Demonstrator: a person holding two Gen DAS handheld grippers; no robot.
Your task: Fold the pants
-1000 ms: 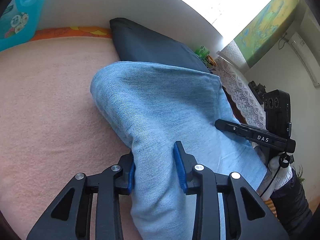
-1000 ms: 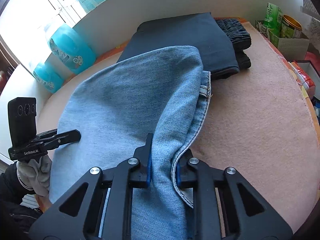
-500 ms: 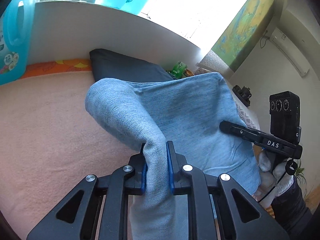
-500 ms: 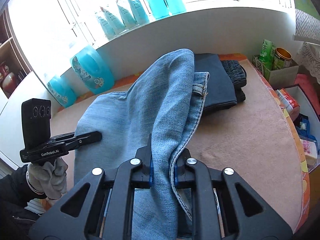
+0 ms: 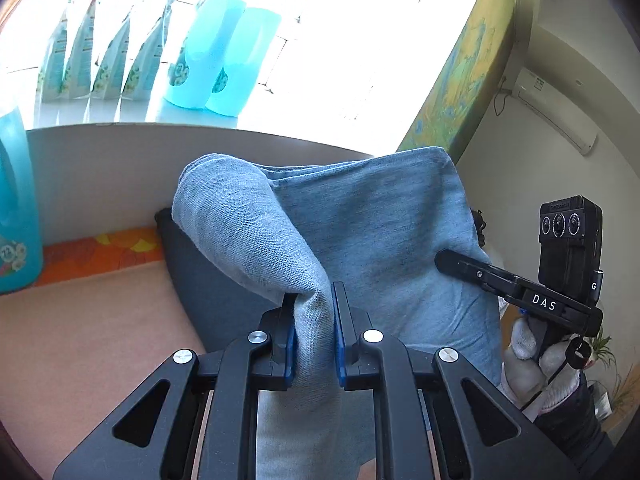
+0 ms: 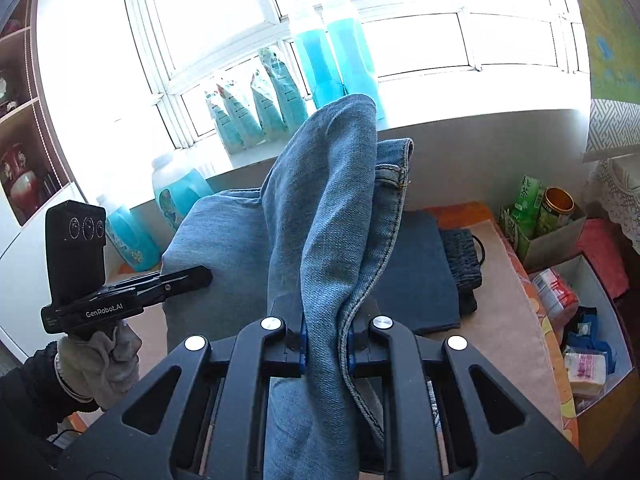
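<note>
Jeans raised off the counter since a second ago

The left claw (image 5: pixel 313 334), closed further within the second, and the right claw (image 6: pixel 326 340) are each pinched on the light-blue jeans (image 5: pixel 360 232), now held up between them, long axis upright, above the pink counter (image 5: pixel 80 340) and the folded dark pants (image 6: pixel 416 272).

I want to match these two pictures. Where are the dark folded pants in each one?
Left wrist view: the dark folded pants lie left of centre, mostly hidden behind the lifted blue jeans.
Right wrist view: they lie right of centre, flat on the pink blanket.
Shared landmark: the blue bottles on the windowsill.
</note>
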